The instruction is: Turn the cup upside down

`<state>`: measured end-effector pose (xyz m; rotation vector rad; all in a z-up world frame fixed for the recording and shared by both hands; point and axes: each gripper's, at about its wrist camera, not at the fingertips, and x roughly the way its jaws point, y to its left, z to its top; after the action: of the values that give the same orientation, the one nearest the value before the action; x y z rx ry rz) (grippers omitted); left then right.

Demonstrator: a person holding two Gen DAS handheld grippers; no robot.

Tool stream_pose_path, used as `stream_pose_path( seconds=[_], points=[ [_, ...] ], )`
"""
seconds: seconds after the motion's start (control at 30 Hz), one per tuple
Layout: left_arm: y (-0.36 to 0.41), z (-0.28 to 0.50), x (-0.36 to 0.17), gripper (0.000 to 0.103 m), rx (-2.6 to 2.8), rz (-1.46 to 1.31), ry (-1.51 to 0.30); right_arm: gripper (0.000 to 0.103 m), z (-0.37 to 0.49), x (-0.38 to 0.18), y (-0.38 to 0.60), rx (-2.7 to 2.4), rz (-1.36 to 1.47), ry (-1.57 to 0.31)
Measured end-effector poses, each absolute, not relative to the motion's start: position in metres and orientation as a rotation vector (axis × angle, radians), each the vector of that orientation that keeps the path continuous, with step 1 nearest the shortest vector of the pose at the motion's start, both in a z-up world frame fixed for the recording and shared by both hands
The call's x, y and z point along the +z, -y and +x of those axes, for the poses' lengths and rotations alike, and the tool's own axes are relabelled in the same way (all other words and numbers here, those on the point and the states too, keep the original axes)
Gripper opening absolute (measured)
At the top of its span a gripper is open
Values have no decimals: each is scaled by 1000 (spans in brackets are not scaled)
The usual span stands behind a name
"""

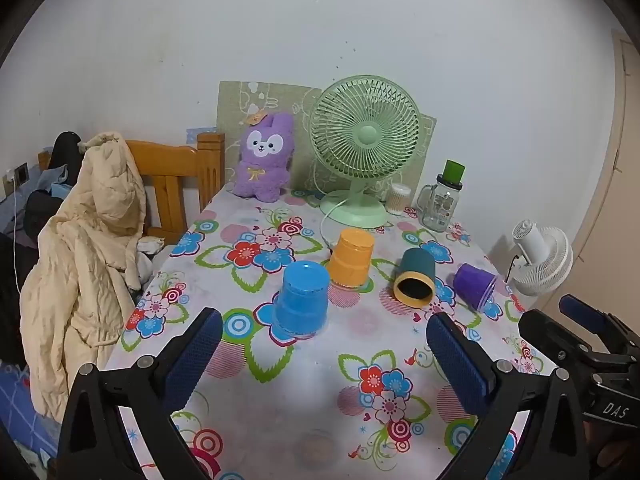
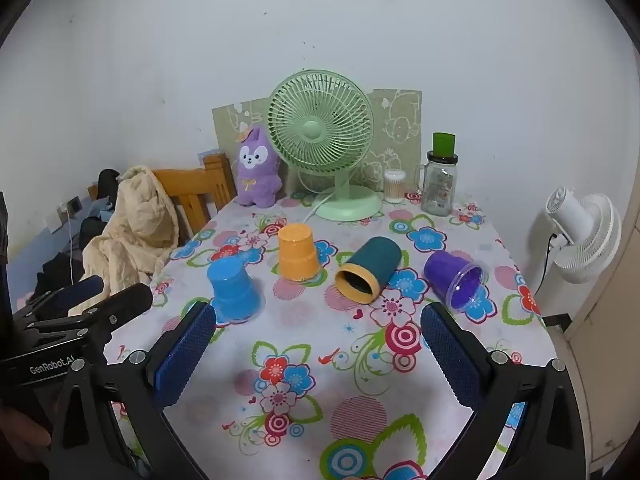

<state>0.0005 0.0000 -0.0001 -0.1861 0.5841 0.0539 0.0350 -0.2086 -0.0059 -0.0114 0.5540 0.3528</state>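
Note:
Several cups sit on the flowered tablecloth (image 1: 304,384). A blue cup (image 1: 301,299) (image 2: 234,289) and an orange cup (image 1: 351,257) (image 2: 298,252) stand upside down. A teal cup with a yellow rim (image 1: 414,281) (image 2: 368,270) and a purple cup (image 1: 475,285) (image 2: 456,280) lie on their sides, mouths toward me. My left gripper (image 1: 324,330) is open and empty, just short of the blue cup. My right gripper (image 2: 318,324) is open and empty, in front of the teal cup. Each gripper shows at the edge of the other's view.
At the table's back stand a green fan (image 1: 362,148), a purple plush toy (image 1: 264,160), a glass jar with a green lid (image 1: 442,198) and a small container (image 1: 400,198). A wooden chair with a beige jacket (image 1: 88,248) stands left. A white fan (image 2: 580,236) stands right.

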Motion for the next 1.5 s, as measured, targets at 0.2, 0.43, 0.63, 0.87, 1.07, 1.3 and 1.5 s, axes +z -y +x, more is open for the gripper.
stream_pose_path(
  seconds=[0.2,0.43,0.63,0.87,1.07,1.3,1.5],
  points=[
    [-1,0,0,103,50,-198,-574,103,33,-2,208,354,-11,-553],
    [-1,1,0,103,51,-200,-576,103,33,-1,206,359,-5,-559],
    [-1,0,0,103,50,-204,-575,103,33,-3,207,366,-2,-565],
    [-1,0,0,103,49,-202,-576,103,33,-6,207,369,0,-575],
    [-6,-4,1,103,52,-206,-577,103,32,-6,207,365,-2,-573],
    [-5,-3,-4,103,49,-204,-579,103,33,-6,209,366,-1,-572],
    [-2,-2,-3,103,50,-205,-584,103,34,-6,210,370,0,-581]
  ],
)
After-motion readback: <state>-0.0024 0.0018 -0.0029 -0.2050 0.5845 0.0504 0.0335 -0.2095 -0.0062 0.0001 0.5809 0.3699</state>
